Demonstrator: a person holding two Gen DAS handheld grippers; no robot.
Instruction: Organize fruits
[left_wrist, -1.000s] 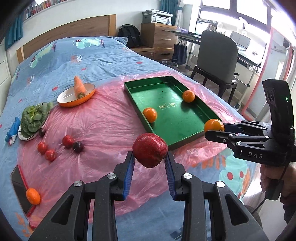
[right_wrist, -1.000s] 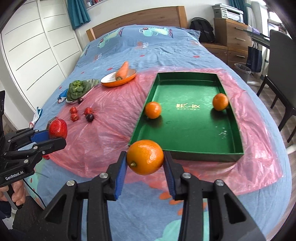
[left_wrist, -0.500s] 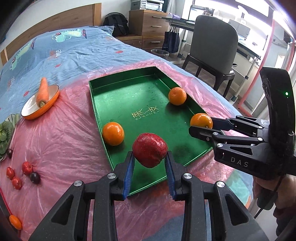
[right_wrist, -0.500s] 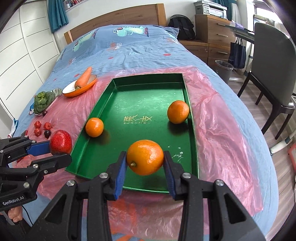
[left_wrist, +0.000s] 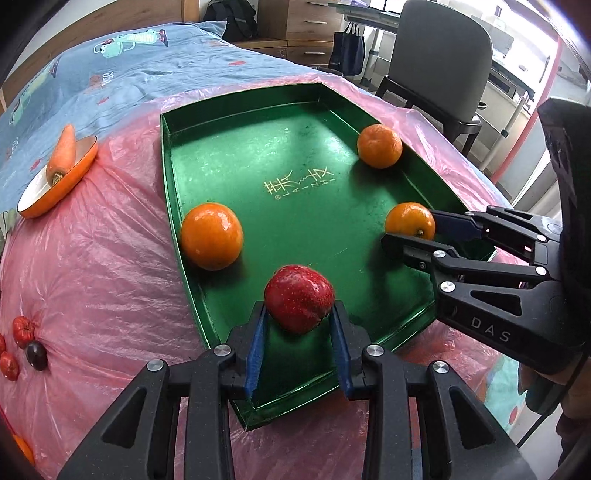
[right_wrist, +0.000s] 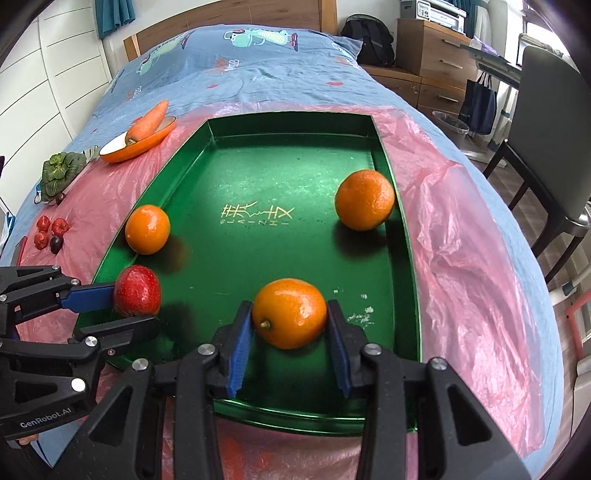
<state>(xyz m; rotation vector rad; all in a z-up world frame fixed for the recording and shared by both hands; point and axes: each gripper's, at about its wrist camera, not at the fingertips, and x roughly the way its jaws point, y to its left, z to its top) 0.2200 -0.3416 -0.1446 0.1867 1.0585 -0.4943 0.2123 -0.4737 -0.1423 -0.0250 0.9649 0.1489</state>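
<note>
**Both fruits over the tray, ready to set down**

Nearest in the left wrist view, the left tool (left_wrist: 298, 345) pinches a red apple (left_wrist: 299, 303) between its blue pads, just above the near corner of the green tray (left_wrist: 258, 155). In the right wrist view, the right tool (right_wrist: 290, 345) pinches an orange (right_wrist: 290, 313) the same way, above the near end of the tray floor, with the apple off to its left.

To do this step well, I judge each tool should lower until its fruit almost touches the tray floor before the pads spread; round fruit dropped from height would likely roll on the smooth metal. Releasing slowly, and one tool at a time, should keep the apple from bumping the loose orange (left_wrist: 211, 236) ahead and to the left of the left tool. A second loose orange (right_wrist: 364, 199) sits farther ahead, to the right of the right tool, against the tray wall.

Beyond the tray's left side, small red fruits (right_wrist: 50, 230), a leafy vegetable (right_wrist: 61, 171) and a carrot (right_wrist: 147, 122) on an orange dish lie on the pink plastic sheet (right_wrist: 461, 240) covering the bed.

Compared with a second ago, both tools have moved forward from short of the tray to above it, grips unchanged.
</note>
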